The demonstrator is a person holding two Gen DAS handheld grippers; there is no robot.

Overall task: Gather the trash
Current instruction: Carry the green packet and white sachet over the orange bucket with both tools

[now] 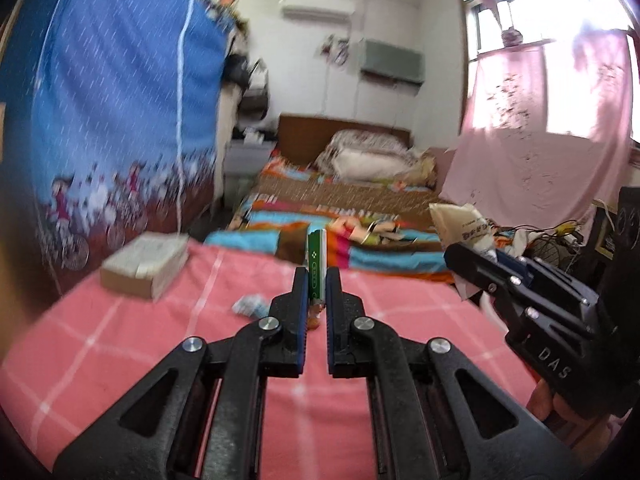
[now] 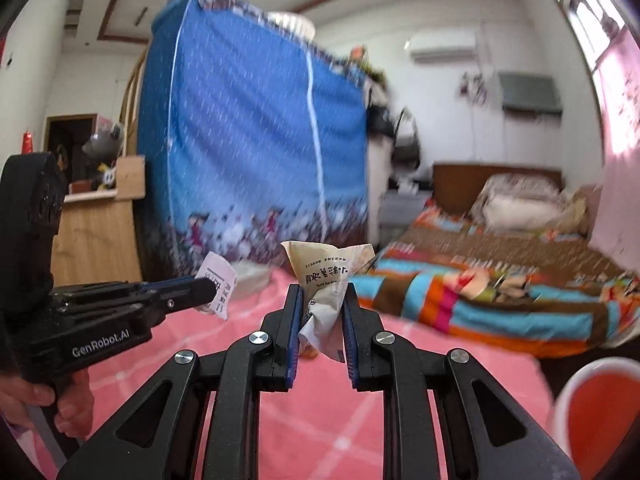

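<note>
My left gripper (image 1: pixel 317 282) is shut on a flat green and white packet (image 1: pixel 316 264), held upright above the pink checked cloth (image 1: pixel 160 340). It shows from the side in the right wrist view (image 2: pixel 208 290), with the packet (image 2: pixel 220 286) sticking out. My right gripper (image 2: pixel 322 304) is shut on a crumpled cream snack wrapper (image 2: pixel 326 280) with printed text. In the left wrist view the right gripper (image 1: pixel 460 264) holds that wrapper (image 1: pixel 464 224) at the right. A small crumpled blue-white scrap (image 1: pixel 250 306) lies on the cloth just left of my left fingers.
A cardboard box (image 1: pixel 146 264) sits at the cloth's far left. A blue fabric wardrobe (image 2: pixel 248 148) stands behind. A bed with a striped blanket (image 1: pixel 340 216) lies beyond. A red and white bin (image 2: pixel 600 404) is at the lower right. Pink curtains (image 1: pixel 540 140) hang right.
</note>
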